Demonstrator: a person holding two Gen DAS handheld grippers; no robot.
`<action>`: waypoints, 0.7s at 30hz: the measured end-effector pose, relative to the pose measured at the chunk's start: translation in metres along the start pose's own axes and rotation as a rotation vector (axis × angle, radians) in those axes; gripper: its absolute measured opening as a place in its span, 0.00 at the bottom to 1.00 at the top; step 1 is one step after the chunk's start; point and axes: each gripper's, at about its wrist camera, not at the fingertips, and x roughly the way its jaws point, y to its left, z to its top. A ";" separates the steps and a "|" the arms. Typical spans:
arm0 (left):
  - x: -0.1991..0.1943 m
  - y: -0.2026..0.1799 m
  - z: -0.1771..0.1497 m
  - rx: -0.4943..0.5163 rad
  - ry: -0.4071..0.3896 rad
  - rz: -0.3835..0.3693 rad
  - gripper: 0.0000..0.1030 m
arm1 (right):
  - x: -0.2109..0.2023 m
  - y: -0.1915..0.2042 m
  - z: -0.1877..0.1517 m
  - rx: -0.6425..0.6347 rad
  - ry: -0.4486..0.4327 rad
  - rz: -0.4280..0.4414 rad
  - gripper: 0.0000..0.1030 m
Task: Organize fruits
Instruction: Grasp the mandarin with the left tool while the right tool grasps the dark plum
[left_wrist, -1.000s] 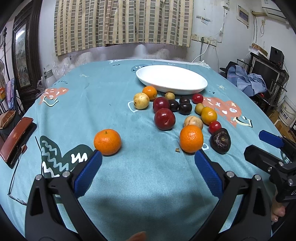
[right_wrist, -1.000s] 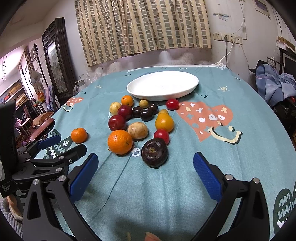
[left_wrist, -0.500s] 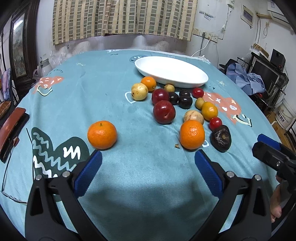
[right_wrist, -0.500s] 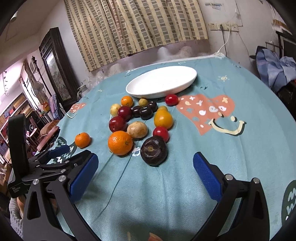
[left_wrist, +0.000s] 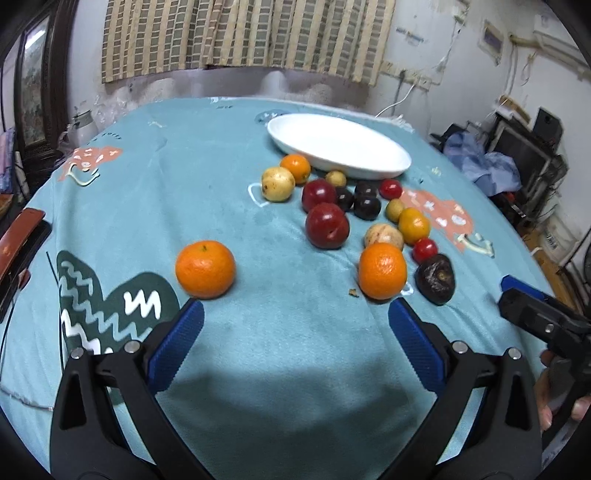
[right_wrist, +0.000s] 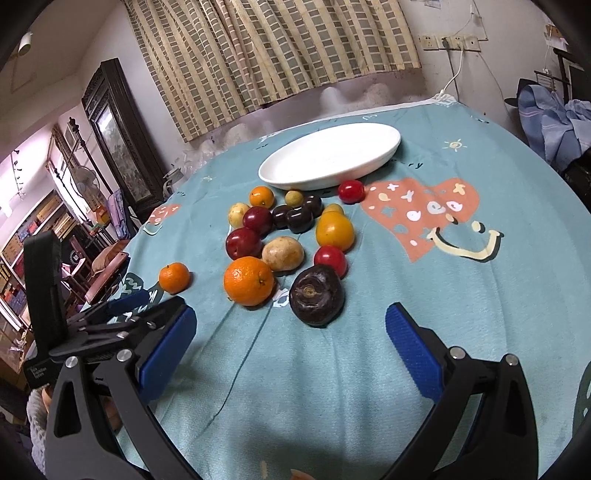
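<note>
Several fruits lie loose on the teal tablecloth in front of an empty white oval plate (left_wrist: 338, 146), which also shows in the right wrist view (right_wrist: 332, 155). A lone tangerine (left_wrist: 205, 268) sits apart at the left, just beyond my left gripper (left_wrist: 293, 338), which is open and empty. An orange (left_wrist: 382, 270) and a dark wrinkled fruit (left_wrist: 435, 278) are nearest. My right gripper (right_wrist: 290, 347) is open and empty, just short of the dark fruit (right_wrist: 316, 295) and the orange (right_wrist: 248, 280). Red plums (right_wrist: 243, 242), dark plums and small tomatoes cluster behind.
A brown case (left_wrist: 18, 240) and a thin wire lie at the table's left edge. Furniture and clothes stand beyond the right edge (left_wrist: 491, 166). A dark framed cabinet (right_wrist: 118, 136) stands far left. Each gripper shows at the side of the other's view.
Both grippers have moved slightly forward toward the fruits and tilted a little. No fruit has moved. Both stay open.
</note>
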 end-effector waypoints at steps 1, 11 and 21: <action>-0.001 0.004 0.001 0.004 -0.008 -0.024 0.98 | 0.000 0.000 0.000 0.003 0.001 0.003 0.99; 0.029 0.045 0.035 -0.038 0.062 0.014 0.98 | 0.003 0.001 0.000 0.002 0.028 0.026 0.99; 0.055 0.059 0.030 -0.085 0.134 -0.012 0.70 | 0.005 -0.004 0.000 0.028 0.036 0.041 0.99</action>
